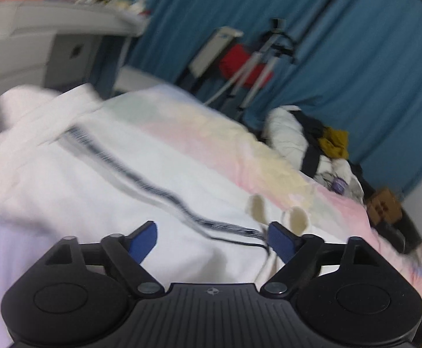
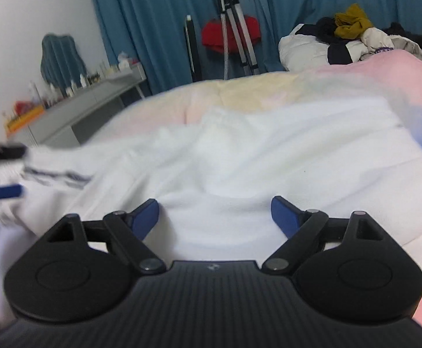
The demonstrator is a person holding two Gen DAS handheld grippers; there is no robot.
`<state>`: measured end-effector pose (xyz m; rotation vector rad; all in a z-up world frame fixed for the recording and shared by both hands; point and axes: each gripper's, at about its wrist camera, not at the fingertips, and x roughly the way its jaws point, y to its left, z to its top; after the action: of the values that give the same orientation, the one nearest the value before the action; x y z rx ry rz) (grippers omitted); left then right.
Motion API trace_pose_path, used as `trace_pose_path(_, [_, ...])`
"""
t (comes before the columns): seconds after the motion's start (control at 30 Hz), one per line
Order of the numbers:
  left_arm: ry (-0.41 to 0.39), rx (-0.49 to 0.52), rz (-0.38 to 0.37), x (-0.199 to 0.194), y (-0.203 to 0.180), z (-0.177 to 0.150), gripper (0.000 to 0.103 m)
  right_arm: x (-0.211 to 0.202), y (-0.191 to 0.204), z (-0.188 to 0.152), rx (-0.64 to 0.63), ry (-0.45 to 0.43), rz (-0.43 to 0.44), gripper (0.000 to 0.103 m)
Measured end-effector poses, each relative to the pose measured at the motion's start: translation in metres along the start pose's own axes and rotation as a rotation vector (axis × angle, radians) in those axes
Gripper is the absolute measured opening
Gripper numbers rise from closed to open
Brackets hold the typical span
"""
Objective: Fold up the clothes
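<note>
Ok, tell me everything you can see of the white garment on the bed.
The white garment is soft, fleecy-looking cloth with a dark striped band running along it and thin dark cords near the left gripper. It lies rumpled and spread on the pastel bedcover. Both the left and right gripper are open above it, gripping nothing.

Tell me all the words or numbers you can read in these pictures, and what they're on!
None can be read.
White garment: its dark stripe may hold print, but it is too blurred.
Left gripper: a small round emblem on its body, no letters.
Purple patch in the clothes pile: too small to read.
</note>
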<state>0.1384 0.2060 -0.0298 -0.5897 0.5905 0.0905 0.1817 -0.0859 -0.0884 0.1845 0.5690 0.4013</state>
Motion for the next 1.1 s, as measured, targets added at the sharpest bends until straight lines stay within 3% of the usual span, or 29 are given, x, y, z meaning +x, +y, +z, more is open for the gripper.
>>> trace_pose_path(0.13, [0.028, -0.176, 0.018, -0.017, 0.037, 0.009, 0.101, 0.002, 0.003, 0.001, -0.015, 0.007, -0.010, 0.087])
trace_pose_path(0.23, [0.064, -0.325, 0.026, -0.012, 0.066, 0.007, 0.102, -0.004, -0.002, 0.005, 0.031, 0.016, -0.005, 0.085])
trace_pose_path(0.4, [0.095, -0.473, 0.016, 0.024, 0.092, 0.004, 0.100, -0.033, -0.003, 0.018, 0.079, -0.015, -0.009, 0.086])
trace_pose_path(0.5, [0.038, -0.516, 0.045, 0.041, 0.103, 0.012, 0.096, -0.038, -0.004, 0.021, 0.039, -0.031, -0.049, 0.086])
trace_pose_path(0.67, [-0.075, -0.546, 0.109, 0.054, 0.123, 0.030, 0.082, -0.014, -0.011, 0.003, -0.031, 0.049, -0.118, 0.087])
trace_pose_path(0.7, [-0.080, -0.568, 0.112, 0.056, 0.128, 0.032, 0.072, -0.010, -0.011, -0.001, -0.052, 0.053, -0.122, 0.087])
trace_pose_path(0.73, [-0.078, -0.579, 0.126, 0.059, 0.134, 0.035, 0.051, -0.005, -0.010, -0.006, -0.073, 0.057, -0.126, 0.087])
trace_pose_path(0.8, [-0.084, -0.566, 0.118, 0.060, 0.137, 0.040, 0.030, -0.006, -0.008, -0.004, -0.080, 0.065, -0.127, 0.088])
trace_pose_path(0.83, [-0.089, -0.557, 0.115, 0.061, 0.138, 0.043, 0.025, -0.007, -0.009, -0.003, -0.063, 0.067, -0.120, 0.087])
trace_pose_path(0.97, [-0.205, -0.389, 0.125, 0.043, 0.097, 0.049, 0.021, -0.011, -0.015, 0.002, -0.001, 0.076, -0.095, 0.086])
trace_pose_path(1.1, [-0.310, -0.176, 0.100, 0.021, 0.030, 0.054, 0.020, -0.020, -0.025, 0.014, 0.094, 0.078, -0.084, 0.085])
